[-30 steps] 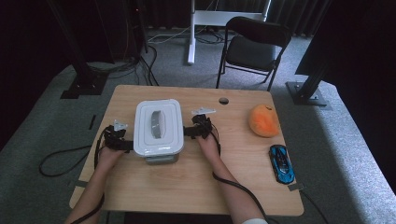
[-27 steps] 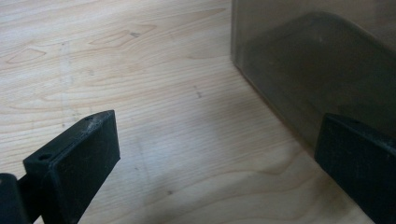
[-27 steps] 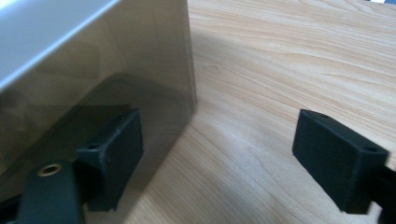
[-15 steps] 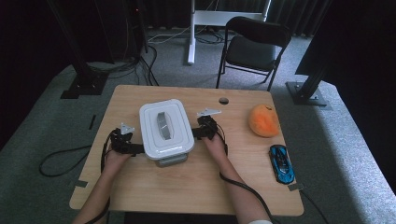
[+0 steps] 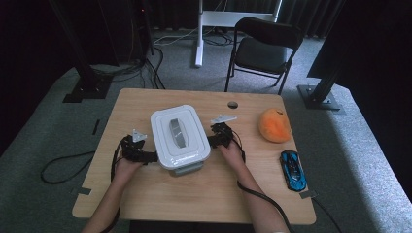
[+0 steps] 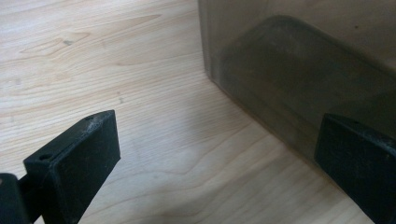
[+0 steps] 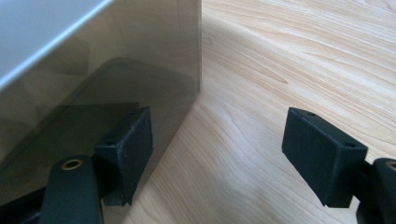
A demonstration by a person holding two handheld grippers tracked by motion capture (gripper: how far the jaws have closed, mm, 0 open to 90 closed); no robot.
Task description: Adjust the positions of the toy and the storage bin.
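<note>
white-lidded container (image 5: pixel 179 138) sits between both grippers' open fingers (image 7: pixel 125 154).

Grey carpet floor (image 5: pixel 43 121) spreads all around the pale rectangular wooden counter (image 5: pixel 194 194). Just behind the counter stands a black folding metal chair (image 5: pixel 262 48), and beside that chair a white metal stand leg (image 5: pixel 199 34). Black cables (image 5: pixel 63 167) loop left of the counter. Dark curtains hang behind the chair.

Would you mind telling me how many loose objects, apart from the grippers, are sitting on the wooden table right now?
3: a white lidded container at the centre between both grippers, an orange plush toy to its right, and a blue toy car near the table's right edge.
</note>
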